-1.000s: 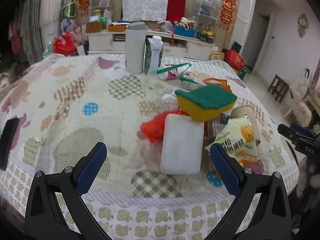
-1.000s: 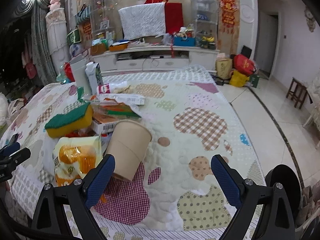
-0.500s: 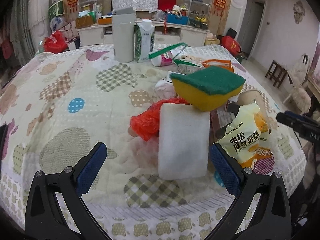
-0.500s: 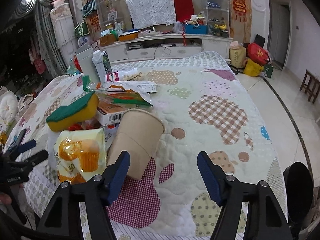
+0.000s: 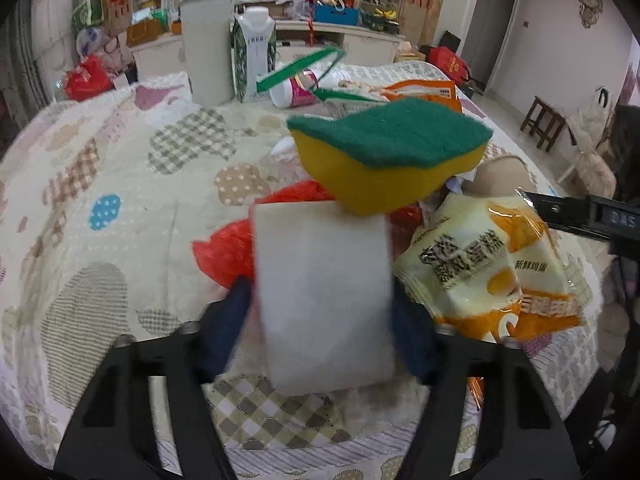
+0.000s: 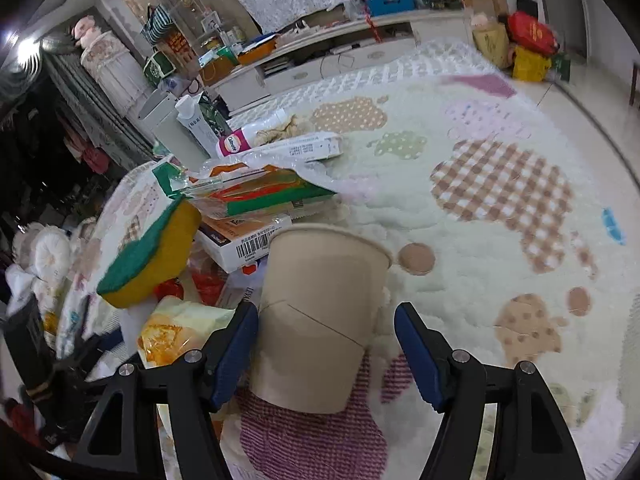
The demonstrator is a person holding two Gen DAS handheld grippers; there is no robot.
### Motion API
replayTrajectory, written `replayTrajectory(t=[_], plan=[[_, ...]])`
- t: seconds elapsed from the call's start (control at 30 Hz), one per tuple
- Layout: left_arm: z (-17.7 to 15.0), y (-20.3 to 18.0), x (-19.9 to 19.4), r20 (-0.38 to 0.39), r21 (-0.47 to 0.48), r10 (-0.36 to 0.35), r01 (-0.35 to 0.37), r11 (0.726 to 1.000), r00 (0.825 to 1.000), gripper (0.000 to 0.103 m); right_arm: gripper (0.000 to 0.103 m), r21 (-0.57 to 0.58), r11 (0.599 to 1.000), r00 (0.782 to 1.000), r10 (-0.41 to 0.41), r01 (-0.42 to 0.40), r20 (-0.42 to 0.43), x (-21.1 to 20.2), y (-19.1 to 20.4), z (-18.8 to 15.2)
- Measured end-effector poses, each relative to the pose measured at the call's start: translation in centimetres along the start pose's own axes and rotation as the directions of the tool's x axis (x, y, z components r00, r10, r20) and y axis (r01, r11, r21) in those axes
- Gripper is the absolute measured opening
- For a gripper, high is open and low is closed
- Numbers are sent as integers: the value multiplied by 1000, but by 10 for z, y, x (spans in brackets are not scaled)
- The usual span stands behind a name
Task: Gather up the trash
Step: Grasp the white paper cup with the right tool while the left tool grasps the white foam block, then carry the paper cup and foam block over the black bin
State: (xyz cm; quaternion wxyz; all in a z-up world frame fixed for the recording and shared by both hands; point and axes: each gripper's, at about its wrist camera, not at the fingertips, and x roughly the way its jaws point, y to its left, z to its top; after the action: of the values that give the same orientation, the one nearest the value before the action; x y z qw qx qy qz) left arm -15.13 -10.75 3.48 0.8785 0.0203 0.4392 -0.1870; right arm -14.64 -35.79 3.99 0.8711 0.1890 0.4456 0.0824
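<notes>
2 sponges (image 5: 390, 160), tipped paper cup (image 6: 320, 320).

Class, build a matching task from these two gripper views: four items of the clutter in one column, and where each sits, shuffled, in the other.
1 white foam block
2 paper cup
3 scrub sponge
4 milk carton

a between the right gripper's fingers
b standing at the far side
c between the left gripper's fingers
d atop the pile, green side up

Pairs: 1-c, 2-a, 3-d, 4-b
</notes>
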Motion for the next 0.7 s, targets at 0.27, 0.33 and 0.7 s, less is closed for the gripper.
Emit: replayTrajectory(t=[0.27, 0.33, 0.7], plan=[[-3, 3, -30, 17, 13, -27, 27, 1000, 999, 57, 60, 12, 998, 998, 56, -56, -12, 6, -2, 0], [-3, 3, -36, 9, 24, -37, 36, 999, 999, 57, 60, -5, 999, 999, 38, -38, 21, -8, -3, 1], [19, 11, -73, 61, -25, -1, 2, 1000, 998, 57, 60, -13, 998, 992, -65, 67, 109, -60, -36, -5]])
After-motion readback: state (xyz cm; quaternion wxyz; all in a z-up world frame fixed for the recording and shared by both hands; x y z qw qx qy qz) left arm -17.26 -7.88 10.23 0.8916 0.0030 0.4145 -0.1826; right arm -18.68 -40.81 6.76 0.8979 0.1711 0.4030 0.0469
